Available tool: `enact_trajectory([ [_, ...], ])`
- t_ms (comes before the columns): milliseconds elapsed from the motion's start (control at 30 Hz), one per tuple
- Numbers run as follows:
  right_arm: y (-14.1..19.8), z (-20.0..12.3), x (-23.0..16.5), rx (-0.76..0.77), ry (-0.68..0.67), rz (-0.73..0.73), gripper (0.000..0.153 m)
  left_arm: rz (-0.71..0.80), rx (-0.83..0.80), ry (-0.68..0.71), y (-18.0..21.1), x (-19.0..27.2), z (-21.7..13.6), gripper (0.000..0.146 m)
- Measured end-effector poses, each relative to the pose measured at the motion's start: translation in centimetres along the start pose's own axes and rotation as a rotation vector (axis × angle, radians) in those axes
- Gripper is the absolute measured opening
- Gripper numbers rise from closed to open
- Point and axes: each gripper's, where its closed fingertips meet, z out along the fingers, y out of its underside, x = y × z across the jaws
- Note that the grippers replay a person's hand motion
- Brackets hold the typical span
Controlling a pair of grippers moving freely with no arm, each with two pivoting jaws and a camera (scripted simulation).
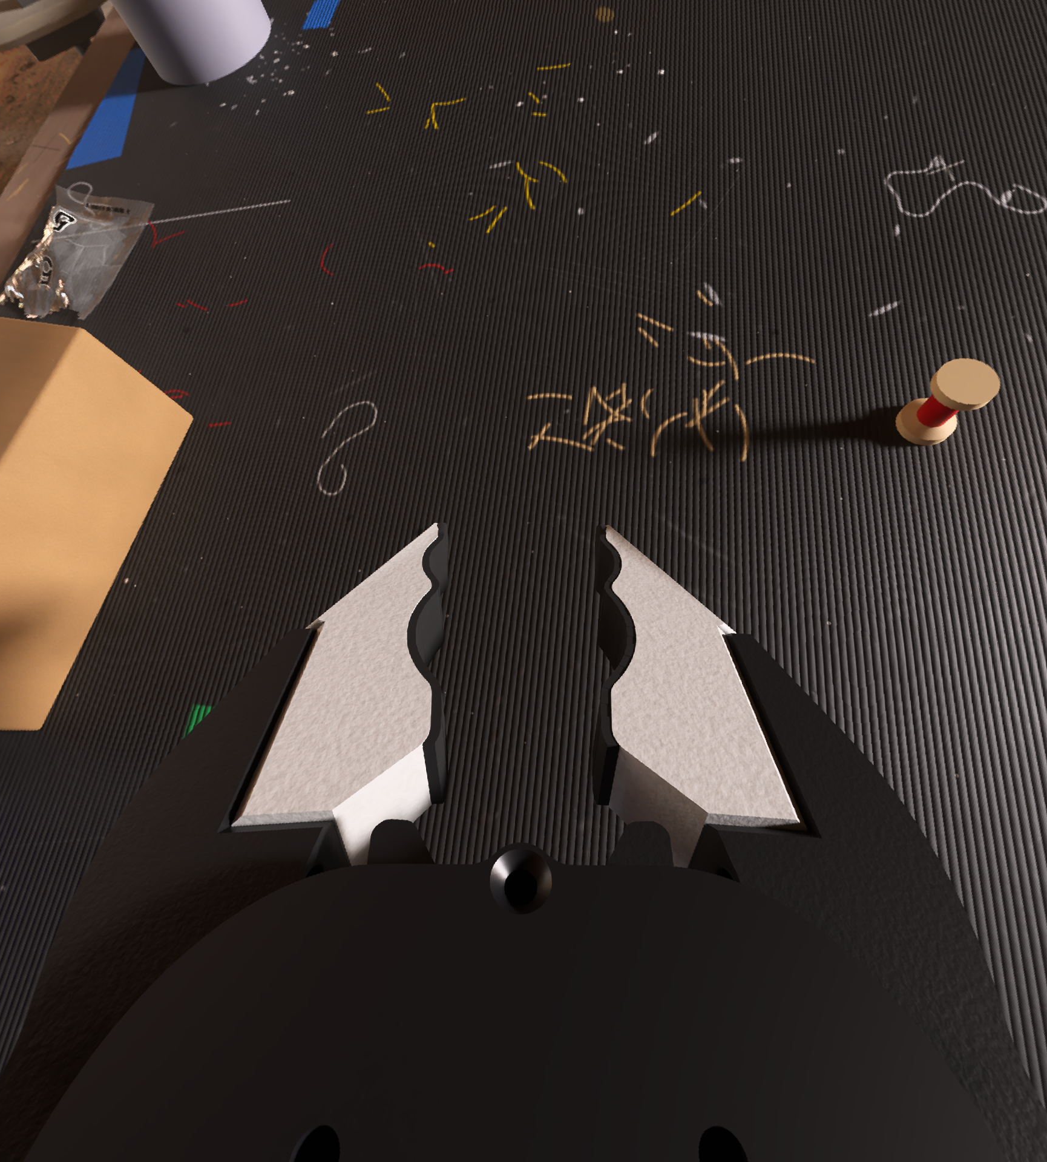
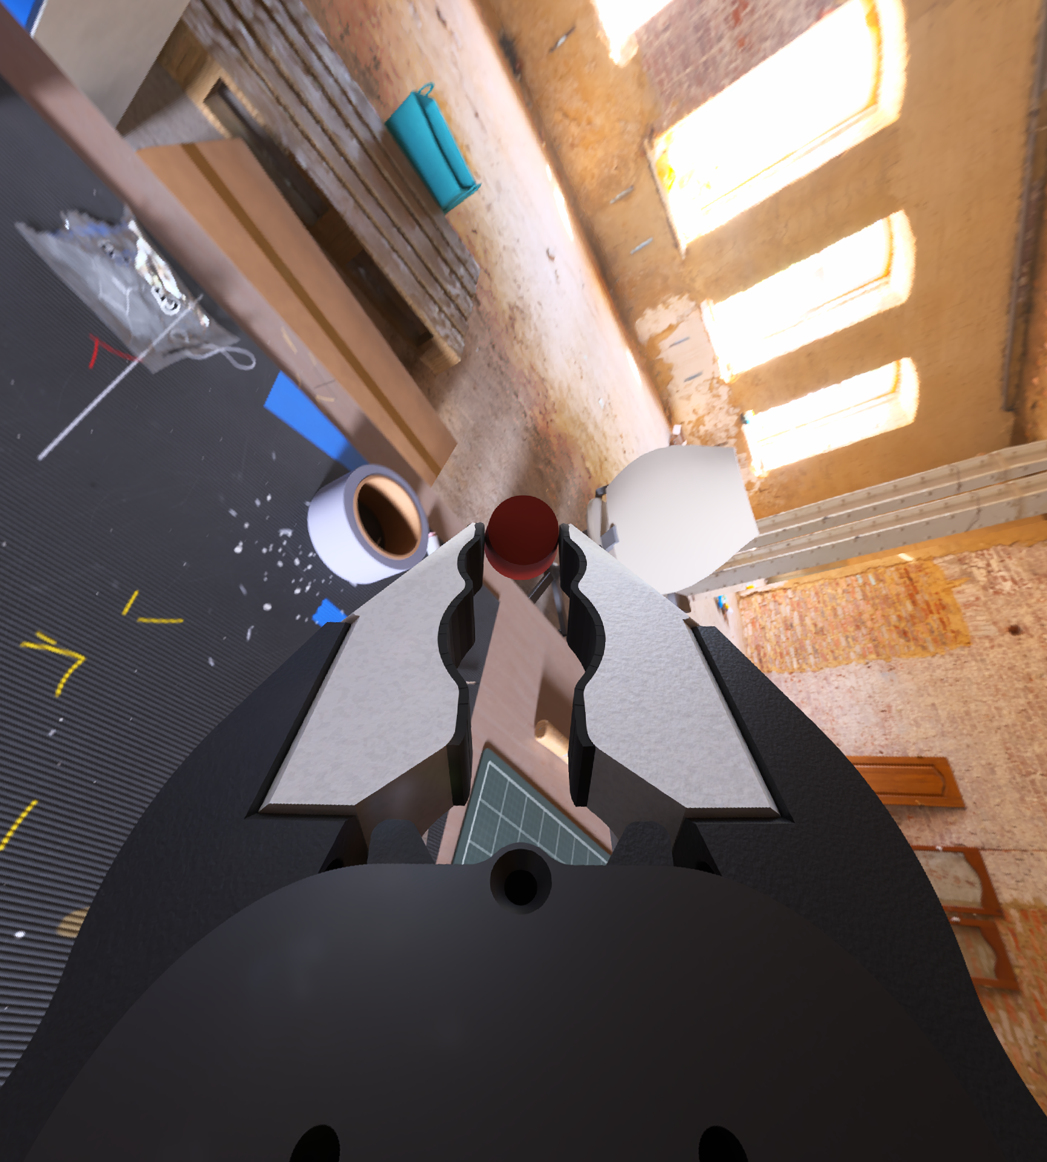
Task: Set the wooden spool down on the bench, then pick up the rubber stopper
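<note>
The wooden spool (image 1: 946, 402), wound with red thread, stands a little tilted on the dark ribbed bench mat (image 1: 823, 629), far right in the left wrist view. My left gripper (image 1: 521, 534) is open and empty above the mat, well left of the spool. My right gripper (image 2: 521, 534) is shut on the dark red rubber stopper (image 2: 521, 534) at its fingertips and holds it up in the air, tilted sideways over the bench's far edge.
A cardboard box (image 1: 37, 515) lies at the left, a crumpled plastic bag (image 1: 78, 251) beyond it. A white tape roll (image 2: 367, 522) stands near the bench edge; it also shows in the left wrist view (image 1: 194, 38). Thread scraps litter the mat. A green cutting mat (image 2: 521, 817) lies below my right gripper.
</note>
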Motion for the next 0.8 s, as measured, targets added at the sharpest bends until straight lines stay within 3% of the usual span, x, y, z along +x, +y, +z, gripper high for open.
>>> enact_trajectory([
  [333,6.0,4.8,-5.7,-0.132,-0.097,-0.035,0.023,-0.007,-0.021,0.001,0.7,-0.1,0.4,0.047],
  [500,7.2,6.6,-8.0,-0.166,-0.156,-0.042,0.023,-0.012,-0.028,0.000,0.9,-0.2,0.5,0.047],
  [800,6.4,6.7,-5.8,-0.164,-0.135,0.010,0.023,-0.017,-0.039,0.003,1.3,-0.3,0.8,0.047],
])
